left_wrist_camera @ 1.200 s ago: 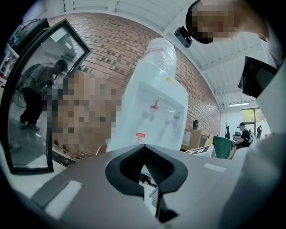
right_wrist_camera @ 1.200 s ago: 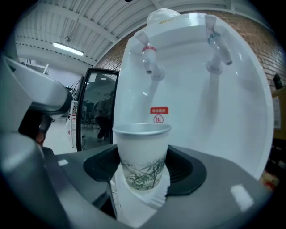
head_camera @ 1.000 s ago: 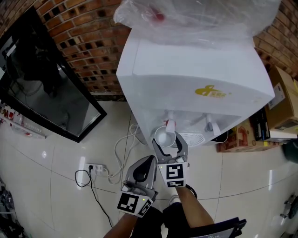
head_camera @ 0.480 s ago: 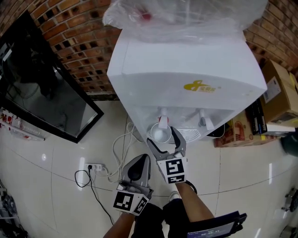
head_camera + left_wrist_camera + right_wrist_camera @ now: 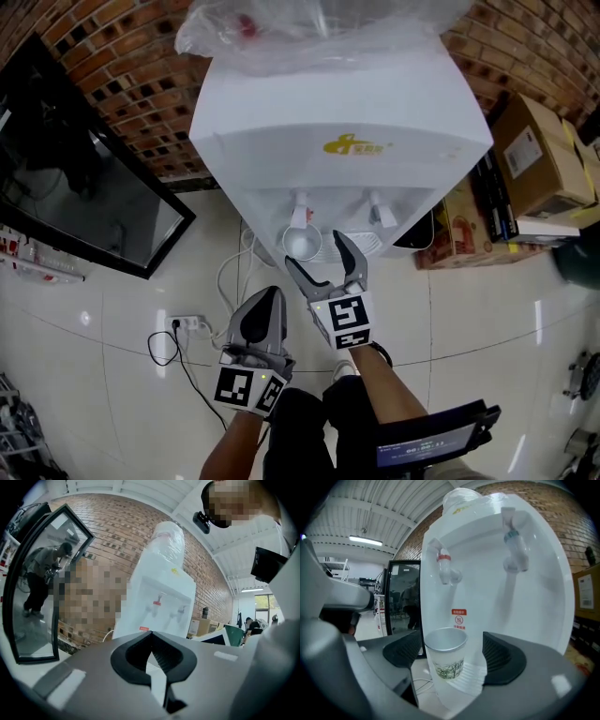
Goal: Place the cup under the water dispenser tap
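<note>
**While the cup is sitting under the red tap, the right jaws are standing wide around it**

Since the cup (image 5: 445, 659) is standing upright on the drip tray (image 5: 472, 679) directly below the red tap (image 5: 446, 570) of the water dispenser (image 5: 337, 141), the placing itself is looking done. The right gripper (image 5: 313, 251) has just been opening its jaws, and they are now gaping as wide as they go. The cup is showing in the gap between them, and neither pad is pressing on it.

What could go wrong now is, I judge, a knock. The paper cup is looking light and empty, so a pad dragging past its wall as the gripper is drawn away sideways could be enough to tip it or nudge it out from under the spout. Pulling straight back would be keeping both pads clear.

That gripper is pointing almost level at the dispenser's front, dipping slightly, its marker cube facing up. The left gripper (image 5: 265, 295) is hanging back beside it, nearer the person, jaws closed together on nothing, taking no part.
</note>
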